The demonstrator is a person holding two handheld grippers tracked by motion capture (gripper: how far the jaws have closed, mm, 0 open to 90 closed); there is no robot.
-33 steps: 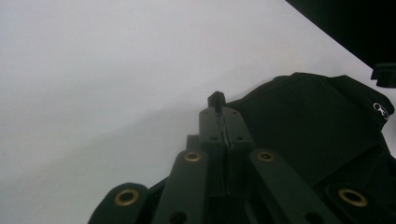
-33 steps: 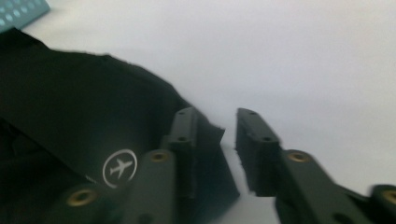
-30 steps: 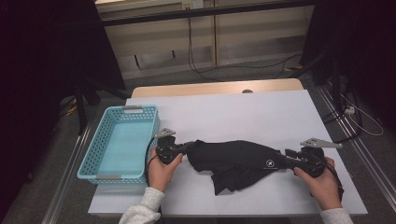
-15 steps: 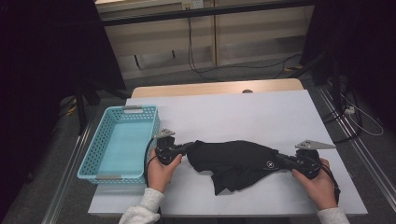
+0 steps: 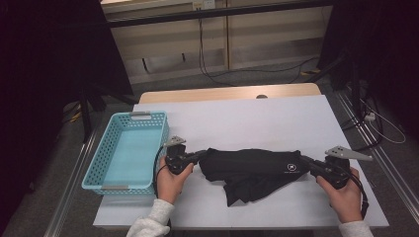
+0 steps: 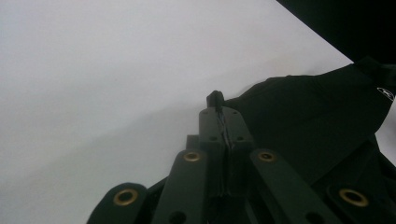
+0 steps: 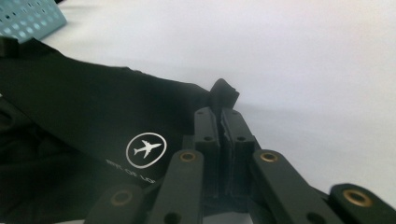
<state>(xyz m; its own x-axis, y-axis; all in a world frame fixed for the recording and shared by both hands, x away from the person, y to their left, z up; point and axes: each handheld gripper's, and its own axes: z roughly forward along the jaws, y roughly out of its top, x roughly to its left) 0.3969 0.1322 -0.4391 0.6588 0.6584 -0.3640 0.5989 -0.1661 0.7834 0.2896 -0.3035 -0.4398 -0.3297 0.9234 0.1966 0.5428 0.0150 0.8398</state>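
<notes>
A black cloth [image 5: 252,167] with a small white plane logo [image 7: 146,149] lies stretched across the near half of the white table [image 5: 247,113]. My left gripper [image 5: 201,154] is shut on the cloth's left end; in the left gripper view the jaws of the left gripper [image 6: 218,106] pinch a fold of the black cloth [image 6: 303,116]. My right gripper [image 5: 305,161] is shut on the right end, and the right gripper view shows its jaws [image 7: 222,106] pressed together on a tuft of the cloth [image 7: 93,107]. A loose part of the fabric hangs toward the front edge.
A light blue plastic basket [image 5: 94,165] stands at the table's left edge, just left of my left hand; its corner [image 7: 28,16] shows in the right gripper view. Bare white tabletop lies behind the cloth. Cables run over the floor beyond the table.
The right gripper's jaws have closed on the cloth's right end. The cloth, rumpled before, is now drawn out straight between the two grippers. The left hand has stayed put.
</notes>
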